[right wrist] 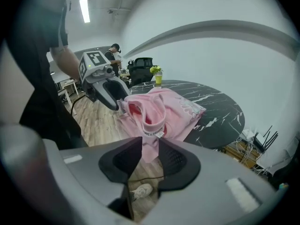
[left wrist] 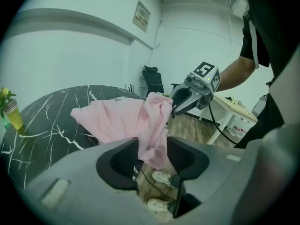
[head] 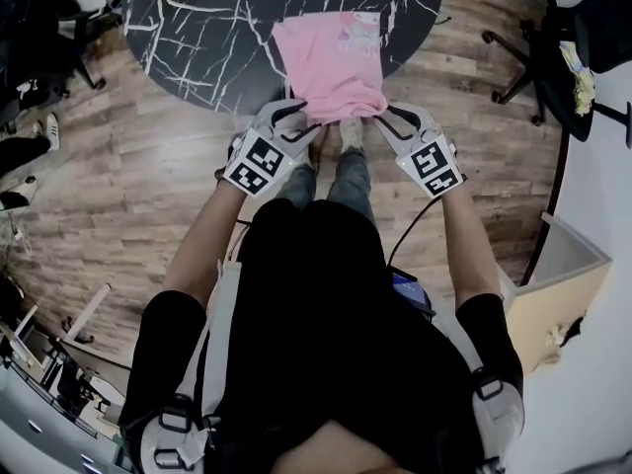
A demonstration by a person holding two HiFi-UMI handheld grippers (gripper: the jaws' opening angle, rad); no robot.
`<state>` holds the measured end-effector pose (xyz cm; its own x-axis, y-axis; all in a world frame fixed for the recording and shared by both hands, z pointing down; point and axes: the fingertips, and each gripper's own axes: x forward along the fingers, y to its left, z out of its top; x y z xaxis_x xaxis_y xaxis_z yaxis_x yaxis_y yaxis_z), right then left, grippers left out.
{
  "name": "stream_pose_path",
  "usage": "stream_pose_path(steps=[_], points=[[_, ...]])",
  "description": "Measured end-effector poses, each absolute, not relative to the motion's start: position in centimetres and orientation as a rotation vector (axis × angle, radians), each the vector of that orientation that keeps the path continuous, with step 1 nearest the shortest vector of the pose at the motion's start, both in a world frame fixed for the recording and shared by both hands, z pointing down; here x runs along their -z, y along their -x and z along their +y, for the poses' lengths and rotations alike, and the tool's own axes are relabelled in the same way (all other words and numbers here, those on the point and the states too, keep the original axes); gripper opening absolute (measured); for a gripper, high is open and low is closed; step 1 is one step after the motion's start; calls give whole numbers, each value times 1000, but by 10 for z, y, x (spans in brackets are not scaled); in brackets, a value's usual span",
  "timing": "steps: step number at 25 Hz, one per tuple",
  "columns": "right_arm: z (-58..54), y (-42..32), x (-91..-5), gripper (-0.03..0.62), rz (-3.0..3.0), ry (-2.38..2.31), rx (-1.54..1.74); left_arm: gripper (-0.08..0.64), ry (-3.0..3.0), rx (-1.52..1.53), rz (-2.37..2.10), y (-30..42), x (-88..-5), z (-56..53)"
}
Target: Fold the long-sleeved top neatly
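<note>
There is one top (head: 331, 62). There are two grippers, the left gripper (head: 301, 114) and the right gripper (head: 383, 117). Each carries one marker cube, so there are two cubes (head: 259, 163). There is one round table (head: 197, 38) and two chairs (head: 44, 23). One cup (left wrist: 12, 115) holds yellow flowers. There is one sign (left wrist: 140, 17) on the wall and one white desk (left wrist: 236, 109). Two white shoes (left wrist: 164, 177) show under the left jaws. One other person (right wrist: 114, 50) stands far behind.
</note>
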<state>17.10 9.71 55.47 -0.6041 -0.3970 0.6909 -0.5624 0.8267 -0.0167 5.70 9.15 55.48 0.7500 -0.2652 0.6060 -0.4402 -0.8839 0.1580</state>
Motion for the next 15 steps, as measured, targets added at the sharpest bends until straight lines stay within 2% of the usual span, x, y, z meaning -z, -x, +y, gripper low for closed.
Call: stream_pose_path(steps=[5,9,15], points=[[111,-189,-572,135,-2196,-623,-290,207,-2681,-856,-514,-53,-548,101],[85,-210,-553,135,-2192,-787,-302,206,-2692,-798,-515,-47,-535,94],[25,-187,-504,101,-2312,-1008,-343,190,-2682,-686,-553,-52,-511,62]])
